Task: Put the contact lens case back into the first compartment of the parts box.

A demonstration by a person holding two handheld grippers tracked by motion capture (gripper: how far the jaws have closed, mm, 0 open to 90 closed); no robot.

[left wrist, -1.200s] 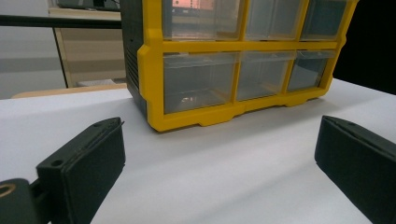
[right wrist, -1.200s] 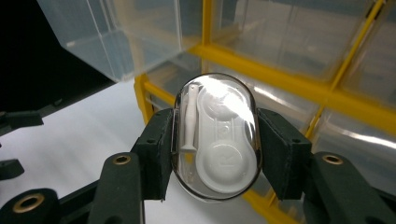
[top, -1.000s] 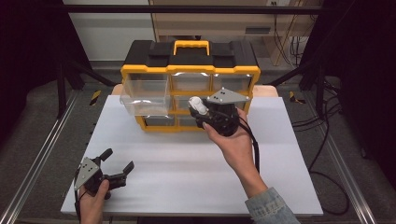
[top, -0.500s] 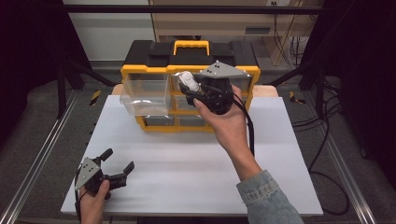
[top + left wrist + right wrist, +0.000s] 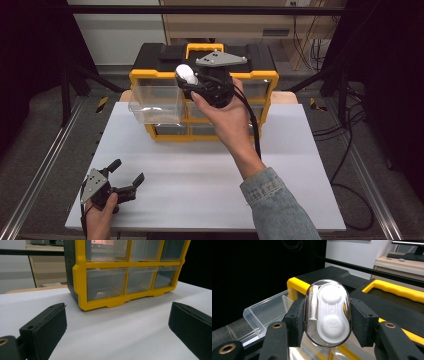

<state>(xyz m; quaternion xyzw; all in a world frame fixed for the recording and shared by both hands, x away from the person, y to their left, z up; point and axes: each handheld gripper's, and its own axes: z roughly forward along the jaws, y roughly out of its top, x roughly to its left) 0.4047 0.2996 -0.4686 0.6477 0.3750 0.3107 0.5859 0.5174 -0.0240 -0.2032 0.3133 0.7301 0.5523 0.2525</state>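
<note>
Right gripper (image 5: 327, 322): jaws clenched on a clear oval contact lens case (image 5: 327, 316), pads pressed to its 2 long sides; a white insert marked R is seen through the shell. In the high view the right gripper (image 5: 186, 80) is held aloft over the front of the yellow-and-black organizer (image 5: 260, 75), with the case (image 5: 186, 75) at its tip. 1 clear drawer (image 5: 155, 104), top row at the left, is pulled out and looks empty; it sits just below and left of the case.

Left gripper (image 5: 125, 181): jaws released, nothing between them, resting at the near left of the white table (image 5: 210, 175), well apart from the organizer.

Step judged: carrying the case to the open drawer. Next move calls for lowering it leftward over the drawer, then letting go; the drawer's rim must be cleared.
</note>
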